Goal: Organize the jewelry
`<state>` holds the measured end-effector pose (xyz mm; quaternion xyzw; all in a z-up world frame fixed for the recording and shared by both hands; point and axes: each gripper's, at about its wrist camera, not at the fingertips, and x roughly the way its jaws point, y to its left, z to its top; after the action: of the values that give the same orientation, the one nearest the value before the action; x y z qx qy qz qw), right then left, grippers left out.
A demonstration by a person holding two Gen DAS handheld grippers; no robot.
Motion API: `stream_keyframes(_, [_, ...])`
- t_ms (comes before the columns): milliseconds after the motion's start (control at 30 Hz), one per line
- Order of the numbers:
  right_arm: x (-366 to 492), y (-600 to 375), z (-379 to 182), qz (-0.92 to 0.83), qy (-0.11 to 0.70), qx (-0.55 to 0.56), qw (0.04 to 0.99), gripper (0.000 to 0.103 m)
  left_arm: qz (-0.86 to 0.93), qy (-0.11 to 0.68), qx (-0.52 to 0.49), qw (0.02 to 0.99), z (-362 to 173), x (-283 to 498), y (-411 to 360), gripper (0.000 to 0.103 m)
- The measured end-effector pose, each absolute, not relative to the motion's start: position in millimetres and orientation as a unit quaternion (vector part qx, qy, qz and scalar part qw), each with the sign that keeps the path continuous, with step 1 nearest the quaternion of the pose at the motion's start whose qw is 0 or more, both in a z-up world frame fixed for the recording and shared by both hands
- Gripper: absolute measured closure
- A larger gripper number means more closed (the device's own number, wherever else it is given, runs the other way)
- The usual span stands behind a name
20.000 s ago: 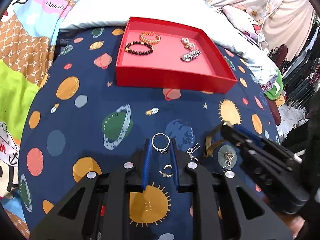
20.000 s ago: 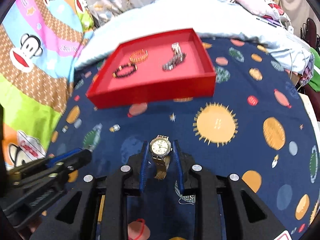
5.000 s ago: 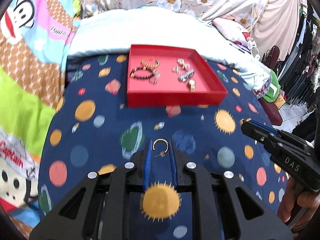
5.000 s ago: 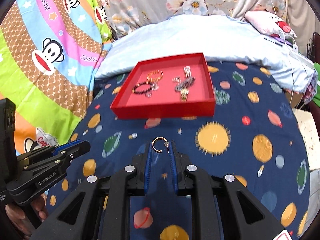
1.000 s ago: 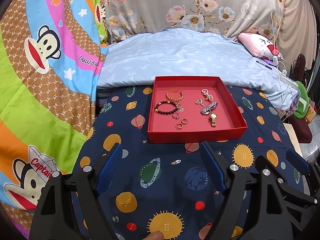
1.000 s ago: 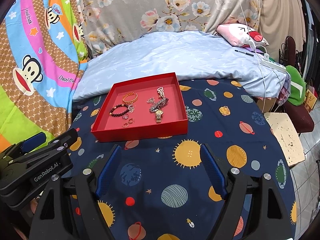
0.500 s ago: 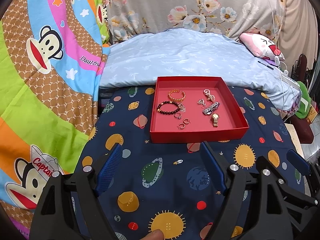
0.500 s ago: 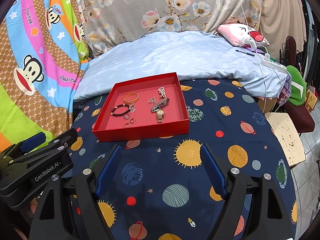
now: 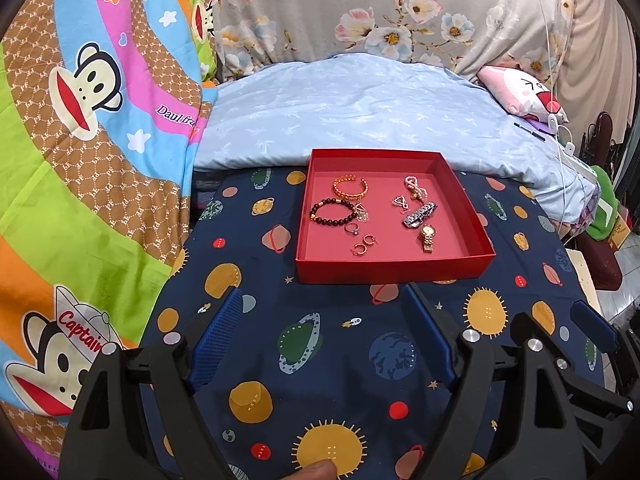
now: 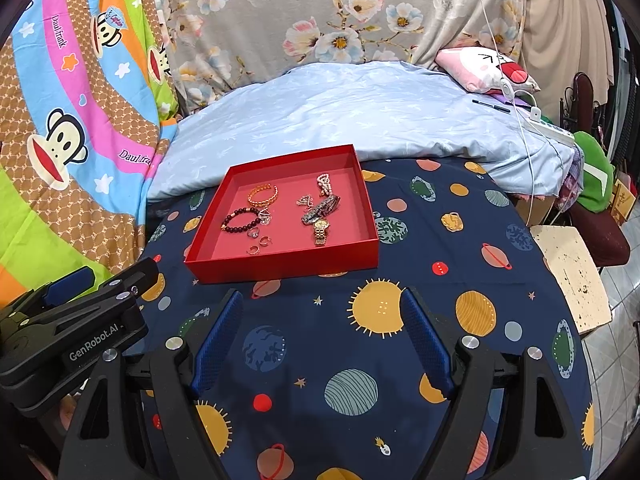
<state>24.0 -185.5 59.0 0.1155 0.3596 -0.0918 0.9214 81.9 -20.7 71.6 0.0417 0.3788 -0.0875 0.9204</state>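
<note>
**Presently: all visible jewelry inside the red tray, both tools spread and empty**

Presently we found the red tray (image 9: 394, 268) resting on the planet-print cloth (image 9: 328, 344) of the tabletop, its far edge close to the pale blue bedding (image 9: 352, 112). Inside it, on the left half, we recorded a gold cuff bracelet (image 9: 349, 187), a dark bead bracelet (image 9: 331, 212) nearer the front, a small ring (image 9: 353, 230) and two small hoop earrings (image 9: 365, 245). On the right half lay a pearl-like piece (image 9: 415, 188), a silver link bracelet (image 9: 419, 215) and a gold watch (image 9: 427, 237), the watch nearest the front wall.

We noted the left tool (image 9: 326, 344) held above the cloth in front of the tray, its blue pads (image 9: 214, 340) spread wide with nothing between them. The right tool (image 10: 322, 344) stood likewise, fingers wide apart and empty, well short of the tray. From the right wrist view the left tool's body appeared at the lower left edge.
</note>
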Motion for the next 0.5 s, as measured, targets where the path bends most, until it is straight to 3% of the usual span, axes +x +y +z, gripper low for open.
stream_keyframes(500, [26.6,-180.0,57.6,-0.092,0.364,0.112,0.920,0.024,-0.075,0.382,0.044,0.920,65.2,86.7,-22.4,0.021])
